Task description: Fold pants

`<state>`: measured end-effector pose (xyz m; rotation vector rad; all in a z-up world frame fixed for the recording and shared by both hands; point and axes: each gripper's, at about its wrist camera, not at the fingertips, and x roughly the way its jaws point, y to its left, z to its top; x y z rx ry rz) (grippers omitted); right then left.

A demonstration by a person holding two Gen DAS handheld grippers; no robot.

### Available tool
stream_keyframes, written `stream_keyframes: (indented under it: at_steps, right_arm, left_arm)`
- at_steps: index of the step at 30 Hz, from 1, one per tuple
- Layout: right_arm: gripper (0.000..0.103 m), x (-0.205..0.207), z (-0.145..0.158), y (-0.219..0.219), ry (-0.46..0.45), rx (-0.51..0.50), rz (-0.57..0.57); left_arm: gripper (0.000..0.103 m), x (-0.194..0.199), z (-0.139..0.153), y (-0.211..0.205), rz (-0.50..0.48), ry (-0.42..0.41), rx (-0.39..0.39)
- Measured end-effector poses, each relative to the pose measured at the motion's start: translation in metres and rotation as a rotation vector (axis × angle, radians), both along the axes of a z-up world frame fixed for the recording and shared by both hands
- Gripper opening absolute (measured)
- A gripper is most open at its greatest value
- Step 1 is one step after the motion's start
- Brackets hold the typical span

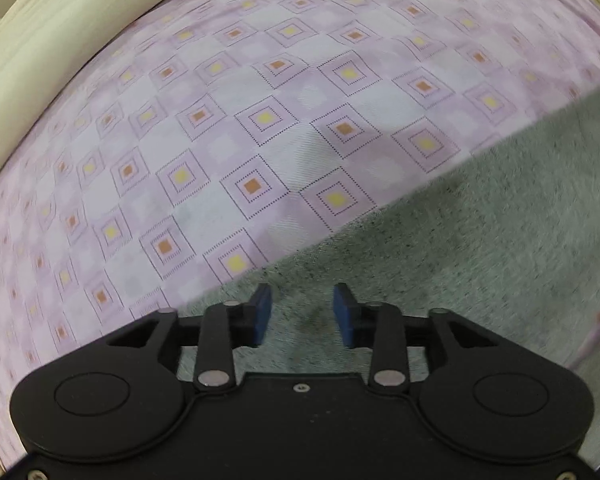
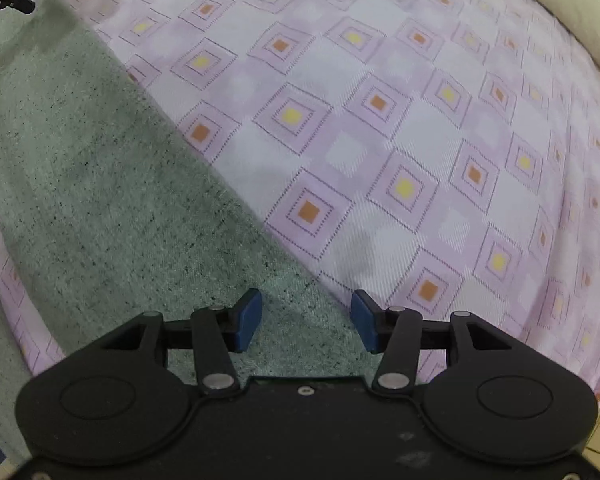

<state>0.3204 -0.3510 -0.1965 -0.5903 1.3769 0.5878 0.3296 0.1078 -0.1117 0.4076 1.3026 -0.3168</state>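
Hovering over one pants (image 1: 480,248): left claw (image 1: 302,312), right claw (image 2: 306,322), agape

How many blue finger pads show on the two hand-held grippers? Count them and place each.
4, none hidden: left hand-held gripper has one blue pad per finger over the grey-green speckled pants; right hand-held gripper likewise.

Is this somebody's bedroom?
Probably, yes. The grey-green pants lie spread on a pink sheet with diamond squares, like a bedsheet, and a pale wooden edge, perhaps the bed frame, runs along it.
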Motion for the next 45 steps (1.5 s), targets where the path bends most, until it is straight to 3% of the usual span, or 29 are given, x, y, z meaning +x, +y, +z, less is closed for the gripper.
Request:
stream_keyframes:
  at_steps: [1, 2, 6, 12, 14, 15, 16, 17, 20, 22, 26, 28, 30, 32, 34, 38, 42, 45]
  right_arm:
    - [0.022, -0.002, 0.0, 0.001, 0.005, 0.009, -0.006]
    - [0.005, -0.005, 0.002, 0.003, 0.029, 0.03, -0.01]
    - [0.005, -0.028, 0.011, 0.018, -0.029, -0.019, 0.042]
    - [0.005, -0.044, 0.017, 0.022, -0.07, -0.025, -0.056]
    - [0.005, -0.042, 0.018, 0.027, -0.083, -0.036, -0.079]
    - [0.005, -0.044, 0.018, 0.029, -0.093, -0.045, -0.084]
    - [0.005, -0.049, 0.021, 0.03, -0.104, -0.054, -0.091]
    - [0.005, -0.054, 0.025, 0.031, -0.117, -0.064, -0.098]
    - [0.005, -0.066, 0.042, 0.038, -0.176, -0.082, -0.13]
    - [0.004, -0.076, 0.065, 0.039, -0.243, -0.069, -0.174]
    - [0.004, -0.121, 0.129, 0.044, -0.397, -0.007, -0.227]
    - [0.004, -0.157, 0.159, 0.048, -0.461, 0.029, -0.246]
    - [0.004, -0.198, 0.179, 0.056, -0.498, 0.047, -0.249]
    - [0.004, -0.241, 0.186, 0.064, -0.509, 0.037, -0.237]
    - [0.004, -0.284, 0.185, 0.069, -0.484, 0.028, -0.255]
    - [0.004, -0.347, 0.13, 0.063, -0.305, 0.035, -0.362]
    - [0.004, -0.381, 0.071, 0.064, -0.187, 0.035, -0.428]
    - [0.005, -0.393, 0.062, 0.065, -0.193, 0.046, -0.454]
  left_arm:
    - [0.047, 0.001, -0.002, 0.001, -0.024, 0.002, 0.006]
    - [0.047, 0.001, -0.004, 0.002, -0.05, 0.001, 0.017]
    - [0.047, 0.005, -0.014, 0.005, -0.131, -0.018, 0.067]
    - [0.061, 0.005, -0.033, -0.005, -0.289, -0.015, 0.132]
    - [0.061, 0.006, -0.033, -0.007, -0.311, -0.014, 0.137]
    - [0.044, 0.007, -0.033, -0.006, -0.311, 0.004, 0.11]
    - [0.005, 0.008, -0.031, -0.004, -0.307, 0.054, 0.041]
    - [0.006, 0.007, -0.031, -0.003, -0.29, 0.068, 0.023]
    - [0.005, -0.013, -0.015, -0.01, -0.31, -0.08, 0.103]
    - [0.005, -0.027, 0.011, -0.007, -0.259, -0.198, 0.12]
    - [0.005, -0.067, 0.084, 0.027, -0.061, -0.329, -0.015]
    - [0.005, -0.111, 0.113, 0.034, -0.061, -0.406, -0.012]
    - [0.005, -0.155, 0.128, 0.035, -0.061, -0.426, -0.005]
    - [0.005, -0.199, 0.126, 0.037, -0.047, -0.382, -0.021]
    - [0.005, -0.236, 0.104, 0.035, -0.017, -0.284, -0.01]
    - [0.005, -0.295, 0.029, 0.021, 0.038, -0.107, 0.072]
    - [0.005, -0.31, -0.014, 0.016, 0.155, -0.027, 0.096]
    - [0.005, -0.306, -0.021, 0.014, 0.198, -0.026, 0.103]
